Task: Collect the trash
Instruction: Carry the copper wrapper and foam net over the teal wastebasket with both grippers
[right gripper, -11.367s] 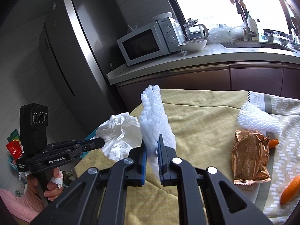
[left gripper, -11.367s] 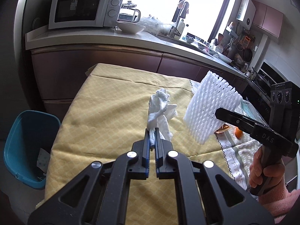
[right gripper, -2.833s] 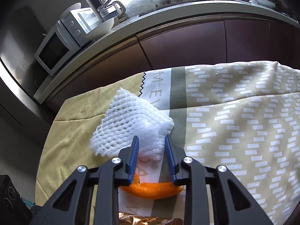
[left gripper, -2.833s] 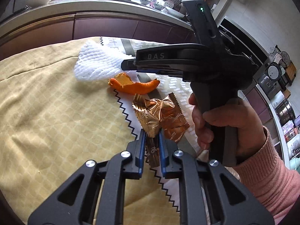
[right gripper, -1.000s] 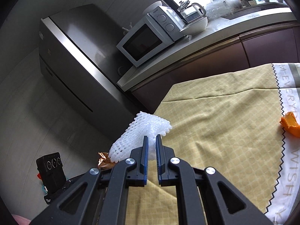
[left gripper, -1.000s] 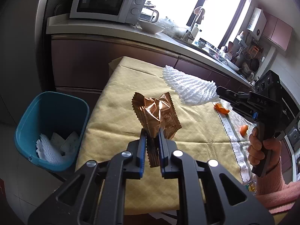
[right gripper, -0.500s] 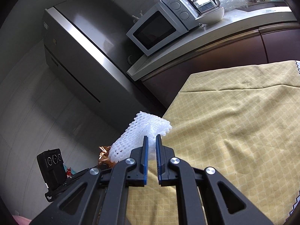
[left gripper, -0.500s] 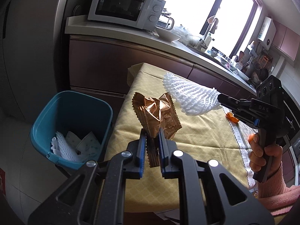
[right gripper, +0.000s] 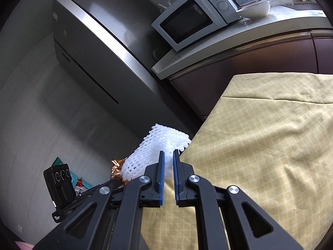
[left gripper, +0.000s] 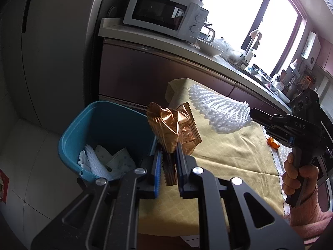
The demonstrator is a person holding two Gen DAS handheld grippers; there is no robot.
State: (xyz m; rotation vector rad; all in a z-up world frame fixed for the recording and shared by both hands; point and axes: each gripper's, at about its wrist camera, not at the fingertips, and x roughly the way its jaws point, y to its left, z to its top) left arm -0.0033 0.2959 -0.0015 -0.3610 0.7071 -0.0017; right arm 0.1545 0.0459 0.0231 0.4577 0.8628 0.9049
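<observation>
One wrapper (left gripper: pixel 173 128) in hand-held gripper (left gripper: pixel 168 162)

A crinkled, glossy copper foil wrapper (left gripper: pixel 174 128) is being shown beside a white foam net (left gripper: pixel 220 112) of soft, open mesh. A matt yellow woven tablecloth (right gripper: pixel 266 145) is being seen, with a smooth teal plastic bin (left gripper: pixel 83 129), a brushed-metal fridge (right gripper: pixel 100 48) and a glossy white microwave (left gripper: pixel 164 24).

Crumpled copper wrapper (left gripper: pixel 173 128) and white foam net (left gripper: pixel 220 112) held aloft near teal bin (left gripper: pixel 68 137).
</observation>
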